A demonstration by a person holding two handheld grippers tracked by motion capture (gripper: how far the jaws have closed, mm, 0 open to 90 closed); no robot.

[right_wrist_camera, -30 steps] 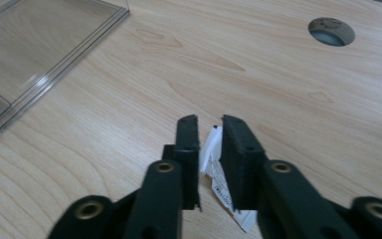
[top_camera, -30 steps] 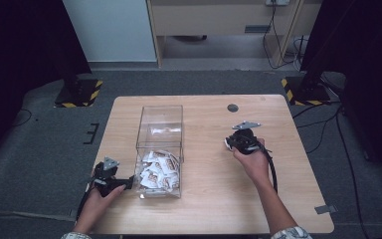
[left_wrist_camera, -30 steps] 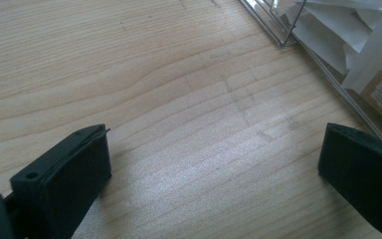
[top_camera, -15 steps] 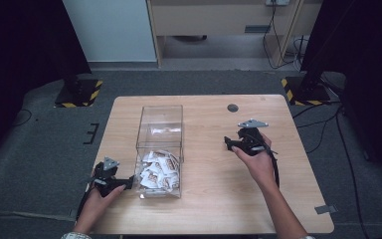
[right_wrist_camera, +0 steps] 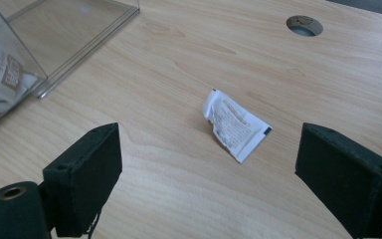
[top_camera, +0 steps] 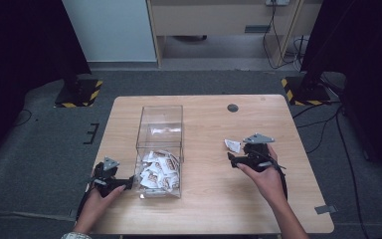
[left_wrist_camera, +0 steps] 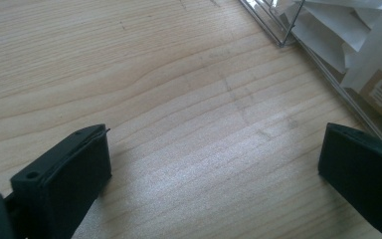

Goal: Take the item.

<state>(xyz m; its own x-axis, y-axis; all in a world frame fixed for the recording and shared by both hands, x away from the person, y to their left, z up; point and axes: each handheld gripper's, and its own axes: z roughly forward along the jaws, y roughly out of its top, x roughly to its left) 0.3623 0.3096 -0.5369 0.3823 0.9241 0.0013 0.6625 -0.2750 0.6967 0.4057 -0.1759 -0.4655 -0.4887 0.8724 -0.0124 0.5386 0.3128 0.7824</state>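
Note:
A clear plastic box (top_camera: pixel 159 127) stands on the wooden table (top_camera: pixel 204 209), its near end heaped with white sachets (top_camera: pixel 156 170). One white sachet (top_camera: pixel 232 145) lies alone on the table right of the box. My right gripper (top_camera: pixel 233 160) is just behind it, open; in the right gripper view the sachet (right_wrist_camera: pixel 236 124) lies ahead of my right gripper (right_wrist_camera: pixel 210 147), between the wide-apart jaws and untouched. My left gripper (top_camera: pixel 125 183) rests open at the box's near left corner. My left gripper (left_wrist_camera: pixel 216 139) holds nothing, with the box wall (left_wrist_camera: pixel 323 74) and sachets (left_wrist_camera: pixel 363 45) at upper right.
A round cable hole (top_camera: pixel 233 107) is in the table's far side, also the hole (right_wrist_camera: pixel 303 25) beyond the lone sachet. Bare wood lies between the box and the right gripper. Dark floor, cables and stands surround the table.
The right hand and gripper have drawn back toward the near edge, and the lone sachet now shows lying free on the table ahead of the jaws. The left gripper has stayed put.

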